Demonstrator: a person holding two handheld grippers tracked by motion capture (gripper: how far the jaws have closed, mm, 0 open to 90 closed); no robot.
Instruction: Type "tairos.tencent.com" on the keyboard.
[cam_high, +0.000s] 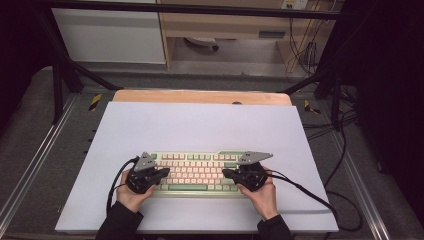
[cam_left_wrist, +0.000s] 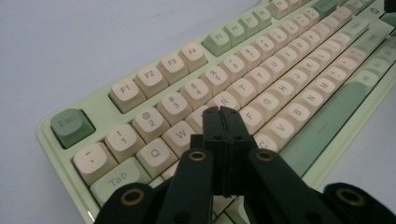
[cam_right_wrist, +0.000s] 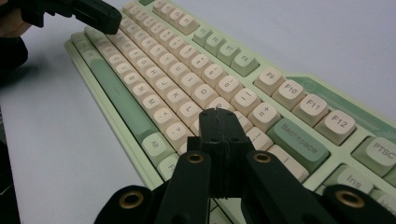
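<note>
White sheeting (cam_high: 200, 125) is laid over a wooden table (cam_high: 200, 96); dark floor and cabling are seen around it. Toward the near edge of the sheet a pale green keyboard (cam_high: 197, 172) with cream keys is set, its long side parallel to that edge.

Left gripper (cam_left_wrist: 223, 114): held over the keyboard's left end in the high view, angled inward. Jaws are pressed together with nothing between them; tips are seen low over the letter rows near the E and R keys. Contact with the keys cannot be told.

Right gripper (cam_right_wrist: 219, 114): held over the right end, mirrored inward. Jaws are likewise closed flat against each other, empty, tips above the keys left of the Backspace key (cam_right_wrist: 299, 140).

Left hand (cam_high: 131, 196) and right hand (cam_high: 262, 197) are wrapped around the gripper bodies from below, dark sleeves entering from the near edge. Cables are trailed outward on both sides.
</note>
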